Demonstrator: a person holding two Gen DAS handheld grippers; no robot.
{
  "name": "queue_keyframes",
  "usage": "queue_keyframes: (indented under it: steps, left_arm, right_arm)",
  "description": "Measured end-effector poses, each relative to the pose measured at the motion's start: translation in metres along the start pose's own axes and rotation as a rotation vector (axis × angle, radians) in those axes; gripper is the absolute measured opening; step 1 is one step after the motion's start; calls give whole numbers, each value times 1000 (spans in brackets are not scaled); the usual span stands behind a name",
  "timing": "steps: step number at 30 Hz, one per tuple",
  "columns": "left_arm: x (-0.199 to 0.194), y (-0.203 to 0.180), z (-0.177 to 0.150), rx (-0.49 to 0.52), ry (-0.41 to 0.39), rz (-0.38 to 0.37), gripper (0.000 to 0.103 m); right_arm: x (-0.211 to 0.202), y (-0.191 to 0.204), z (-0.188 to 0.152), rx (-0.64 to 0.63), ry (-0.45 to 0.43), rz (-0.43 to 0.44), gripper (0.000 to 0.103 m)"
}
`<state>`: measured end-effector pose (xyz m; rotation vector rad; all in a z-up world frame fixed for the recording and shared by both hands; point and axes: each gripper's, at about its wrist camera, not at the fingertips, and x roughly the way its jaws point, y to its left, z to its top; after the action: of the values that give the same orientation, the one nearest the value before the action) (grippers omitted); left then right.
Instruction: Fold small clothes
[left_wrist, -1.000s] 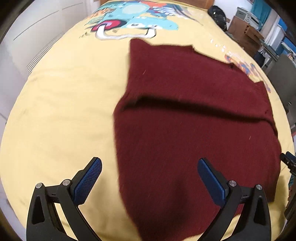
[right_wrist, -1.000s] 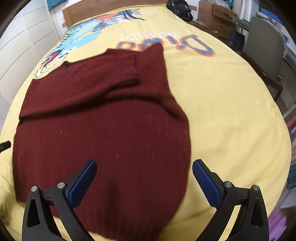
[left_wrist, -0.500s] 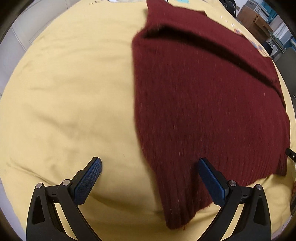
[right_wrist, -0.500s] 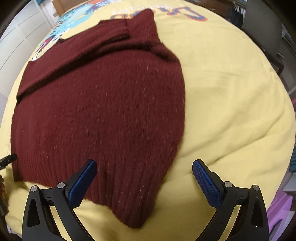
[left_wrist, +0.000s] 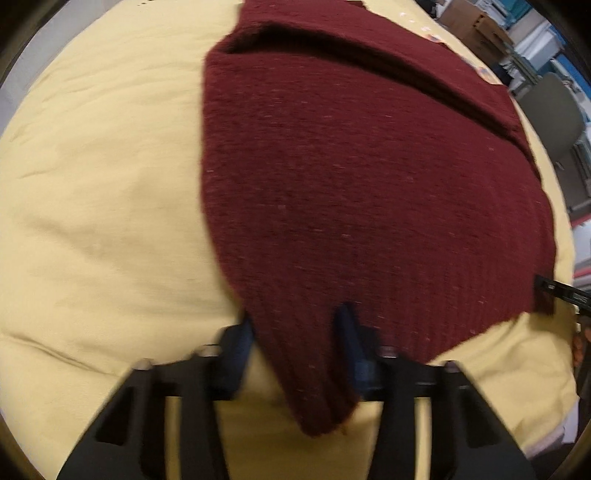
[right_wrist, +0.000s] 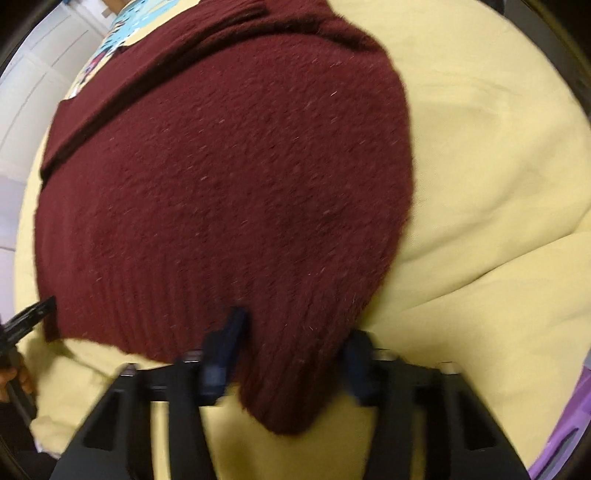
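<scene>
Now two tools (left_wrist: 295, 343) (right_wrist: 291, 347) flank one sweater (left_wrist: 369, 192).

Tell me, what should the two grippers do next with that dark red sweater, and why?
Probably finish closing on the hem. Each gripper, left and right, straddles a near corner of the sweater on the yellow bed cover, with fingers partly closed and blurred, so the grip looks unfinished. Once pinched, lifting both corners toward the collar would likely make the fold.
</scene>
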<state>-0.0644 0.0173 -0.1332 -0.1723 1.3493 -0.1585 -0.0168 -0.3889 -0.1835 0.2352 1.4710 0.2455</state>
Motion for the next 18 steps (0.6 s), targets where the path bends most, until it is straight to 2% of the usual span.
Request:
queue_keyframes:
  steps: [1,4,10,15,18]
  left_arm:
    - [0,-4,-1,3,6,-16,11]
    - [-4,-14,2,33,13,-4,10]
    - [-36,-16,17,24,-52,-67,9]
    - [-63,-17,46,-27,-122,-124,9]
    - [-83,-11,70,-50,-171,-141,9]
  right_arm:
    - [-2,0,0,1,1,18,17]
    - [-12,4,2,-12,-24,29,13]
    - [-54,10,17,-30,-121,60,12]
    - [-92,13,39,-36,-231,84,12]
    - [-106,15,70,-31,-293,93,12]
